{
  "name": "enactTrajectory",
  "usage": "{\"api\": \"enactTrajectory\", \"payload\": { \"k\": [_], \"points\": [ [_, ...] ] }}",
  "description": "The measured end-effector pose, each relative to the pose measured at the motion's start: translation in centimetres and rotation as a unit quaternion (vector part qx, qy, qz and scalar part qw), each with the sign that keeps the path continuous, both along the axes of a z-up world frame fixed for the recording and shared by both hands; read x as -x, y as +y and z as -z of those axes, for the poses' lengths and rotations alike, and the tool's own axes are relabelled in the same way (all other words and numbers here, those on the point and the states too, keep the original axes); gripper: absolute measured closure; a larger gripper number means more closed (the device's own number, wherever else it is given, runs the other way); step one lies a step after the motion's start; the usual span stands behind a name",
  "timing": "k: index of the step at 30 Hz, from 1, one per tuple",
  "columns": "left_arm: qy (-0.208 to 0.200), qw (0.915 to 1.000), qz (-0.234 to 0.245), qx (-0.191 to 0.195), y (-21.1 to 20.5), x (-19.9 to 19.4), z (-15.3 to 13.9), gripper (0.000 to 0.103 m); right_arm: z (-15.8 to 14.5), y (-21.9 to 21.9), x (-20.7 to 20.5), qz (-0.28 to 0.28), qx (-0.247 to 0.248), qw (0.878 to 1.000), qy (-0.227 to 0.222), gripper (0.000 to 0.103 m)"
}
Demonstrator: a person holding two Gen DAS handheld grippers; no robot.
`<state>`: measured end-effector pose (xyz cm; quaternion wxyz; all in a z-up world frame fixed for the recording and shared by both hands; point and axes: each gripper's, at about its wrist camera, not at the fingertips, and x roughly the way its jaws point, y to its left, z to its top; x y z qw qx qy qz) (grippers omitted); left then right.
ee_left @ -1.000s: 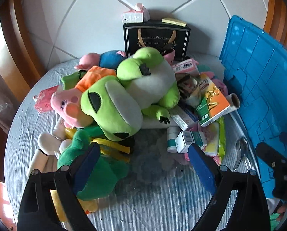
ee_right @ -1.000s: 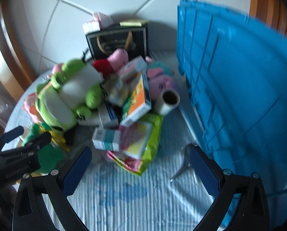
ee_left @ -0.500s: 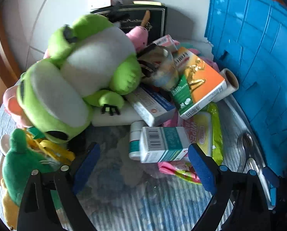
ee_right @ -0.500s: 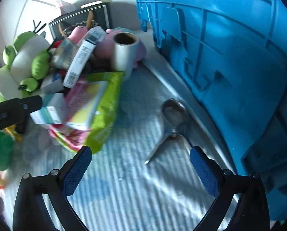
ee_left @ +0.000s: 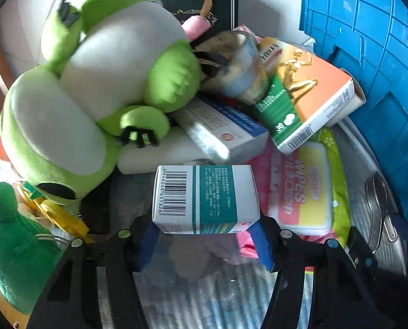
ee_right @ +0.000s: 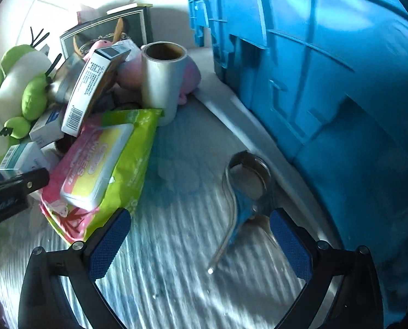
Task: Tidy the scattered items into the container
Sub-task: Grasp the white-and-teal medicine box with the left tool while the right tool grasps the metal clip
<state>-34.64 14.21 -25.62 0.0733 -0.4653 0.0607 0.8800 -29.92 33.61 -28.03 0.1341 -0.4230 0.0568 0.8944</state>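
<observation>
Two grippers: both low over the striped cloth (ee_right: pixel 176 260), each seen from its own wrist view.
Left gripper (ee_left: pixel 204 242): bottom centre of its view; its jaws have just been closing, and the blue pads sit against the two lower corners of the teal box (ee_left: pixel 205 198), clamped on it.
Teal box: white and teal, barcode facing up, at centre frame, just in front of the frog (ee_left: pixel 75 104); in the right view it shows at the far left edge (ee_right: pixel 20 157).
Right gripper (ee_right: pixel 199 242): bottom of its view, jaws spread wide, gripping nothing; the handle end of the scoop (ee_right: pixel 245 189) lies between the pads, apart from the left pad and close by the right one.
Scoop: metal, on the cloth at centre right, bowl toward the crate (ee_right: pixel 327 82).
Crate: blue, ribbed wall filling the right side of both views (ee_left: pixel 373 41).
Wipes (ee_left: pixel 302 189): pink and green pack, right of the teal box and touching it; left of centre in the right view (ee_right: pixel 99 164).
Orange box (ee_left: pixel 299 93): tilted, leaning on the pile above the wipes.
Roll (ee_right: pixel 162 79): silvery tube, upper centre, standing behind the wipes.
Frog: green and white plush, upper left of the left view.
Black bag (ee_left: pixel 214 8): top centre, behind the pile.
</observation>
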Motion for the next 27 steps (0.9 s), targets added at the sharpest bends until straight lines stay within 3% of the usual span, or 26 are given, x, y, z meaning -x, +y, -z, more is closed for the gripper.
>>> {"api": "enactTrajectory", "payload": {
  "k": [4, 9, 10, 14, 17, 18, 20, 23, 27],
  "points": [
    [0.008, 1.0000, 0.003, 0.003, -0.8, -1.2, 0.0, 0.044, -0.3, 0.3, 0.1, -0.006, -0.010, 1.000, -0.002, 0.018],
    [0.010, 0.9999, 0.005, 0.009, -1.1, -3.3, 0.5, 0.044, -0.8, 1.2, -1.1, 0.009, -0.015, 1.000, -0.005, 0.062],
    [0.008, 0.9999, 0.005, 0.011, -1.2, -3.6, 0.7, 0.044, -0.9, 1.4, -1.5, 0.009, -0.009, 1.000, -0.005, 0.064],
    [-0.008, 0.9999, -0.005, 0.014, -2.4, -4.2, 2.3, 0.044, -0.7, 1.1, -3.1, 0.001, 0.007, 1.000, -0.005, 0.062],
    [-0.017, 0.9997, -0.018, 0.010, -3.5, -4.4, 3.0, 0.044, -1.2, 0.3, -3.6, -0.005, -0.015, 1.000, 0.014, 0.039],
    [-0.018, 0.9996, -0.022, 0.009, -3.8, -4.5, 3.1, 0.044, -1.3, -0.2, -3.4, -0.005, -0.017, 1.000, 0.009, 0.035],
    [-0.020, 0.9995, -0.026, 0.005, -4.3, -4.5, 3.2, 0.044, -1.4, -1.1, -2.6, 0.006, -0.037, 0.999, 0.013, 0.034],
    [-0.016, 0.9995, -0.028, 0.005, -4.7, -4.5, 3.1, 0.044, -1.6, -1.2, -0.5, 0.030, -0.072, 0.997, 0.023, 0.023],
    [-0.016, 0.9994, -0.029, 0.006, -5.0, -4.4, 3.1, 0.044, 0.0, 0.9, 2.4, 0.055, -0.041, 0.997, -0.021, 0.021]
  ]
}}
